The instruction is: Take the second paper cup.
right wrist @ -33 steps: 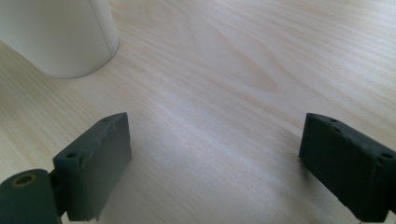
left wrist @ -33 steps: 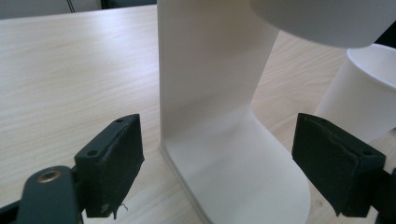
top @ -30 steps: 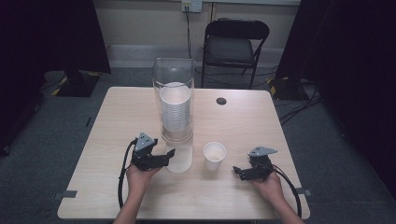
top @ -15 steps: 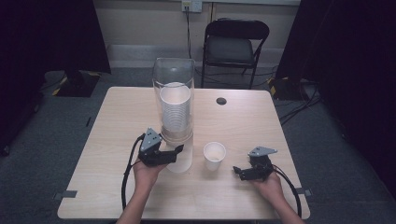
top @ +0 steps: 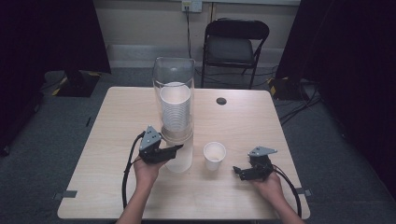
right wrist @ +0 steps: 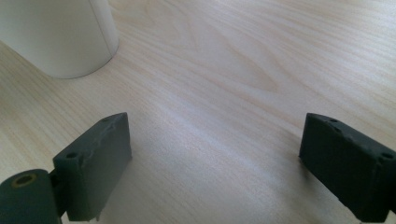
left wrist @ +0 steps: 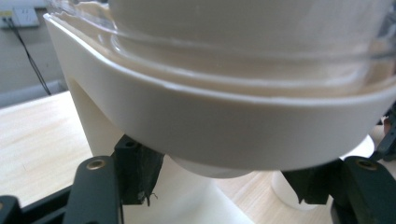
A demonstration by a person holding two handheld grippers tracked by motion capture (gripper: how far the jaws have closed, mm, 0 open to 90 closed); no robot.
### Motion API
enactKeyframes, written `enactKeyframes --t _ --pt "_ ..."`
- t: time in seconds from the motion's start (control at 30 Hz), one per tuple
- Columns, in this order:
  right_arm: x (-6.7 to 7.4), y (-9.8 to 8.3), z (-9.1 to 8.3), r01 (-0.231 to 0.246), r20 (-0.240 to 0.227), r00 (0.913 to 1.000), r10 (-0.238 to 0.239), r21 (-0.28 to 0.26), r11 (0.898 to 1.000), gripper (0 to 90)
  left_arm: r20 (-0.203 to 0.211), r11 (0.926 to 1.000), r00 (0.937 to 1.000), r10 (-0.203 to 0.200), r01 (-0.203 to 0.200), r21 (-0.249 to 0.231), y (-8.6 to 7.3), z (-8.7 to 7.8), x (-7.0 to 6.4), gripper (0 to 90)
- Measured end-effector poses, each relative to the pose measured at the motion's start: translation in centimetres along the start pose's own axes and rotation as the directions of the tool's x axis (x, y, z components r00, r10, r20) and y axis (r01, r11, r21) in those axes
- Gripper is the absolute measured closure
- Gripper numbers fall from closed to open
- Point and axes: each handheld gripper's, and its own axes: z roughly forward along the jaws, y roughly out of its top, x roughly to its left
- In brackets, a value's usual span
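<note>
— So where is the left gripper (top: 173, 148)?
— Jaws spread either side of the bottom white paper cup (left wrist: 205, 170) under the clear plastic dispenser tube (top: 173, 100), probably to pull it.
— Right gripper (right wrist: 212, 158)?
— Open, idle; another white paper cup (right wrist: 58, 32) ahead-left.

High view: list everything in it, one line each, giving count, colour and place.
table: one, light wood, centre of the grey floor
cup dispenser: one, clear tube on a cream base, holding a stack of white cups, table middle
loose cup: one, white, upright right of the dispenser base
small disc: one, black, far side of the table
folding chair: one, black, behind the table
left tool: one, black, at the dispenser base
right tool: one, black, open, right of the loose cup
</note>
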Motion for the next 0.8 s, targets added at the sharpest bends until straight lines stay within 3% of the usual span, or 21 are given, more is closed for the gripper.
enactKeyframes --t 0.07,0.27,0.33,0.57,0.67,0.73,0.8 --pt "0.00 0.00 0.00 0.000 0.000 1.0000 0.000 0.000 1.000 8.5 0.008 1.0000 1.0000 0.003 -0.003 0.000 -0.22 0.06 0.01 36.4" --pt "0.01 -0.01 0.00 -0.001 0.001 1.0000 0.001 0.000 1.000 8.5 -0.017 0.9999 0.9997 0.015 -0.015 -0.005 -0.52 0.07 -0.36 36.8" --pt "0.02 0.00 0.00 -0.002 0.001 1.0000 0.002 0.000 1.000 8.5 -0.015 0.9996 0.9999 0.005 -0.006 -0.026 -0.80 0.11 -0.46 36.8" --pt "0.01 0.02 0.02 -0.002 0.001 1.0000 0.002 0.000 1.000 8.4 -0.028 0.9995 0.9996 -0.006 0.005 -0.030 -0.70 0.11 -0.54 35.6" --pt "-0.01 0.07 0.08 -0.003 -0.003 1.0000 0.003 0.000 1.000 8.2 -0.003 0.9974 0.9996 -0.028 0.027 -0.067 -0.54 0.13 -0.43 29.7" --pt "-0.07 0.11 0.13 0.001 -0.005 1.0000 -0.001 0.000 1.000 8.1 -0.009 0.9967 0.9999 -0.007 0.006 -0.081 -0.25 0.15 -0.56 24.5" --pt "-0.06 0.13 0.14 0.001 -0.005 1.0000 -0.001 0.000 1.000 8.1 -0.019 0.9970 0.9998 0.002 -0.004 -0.077 -0.15 0.32 -0.59 25.1"
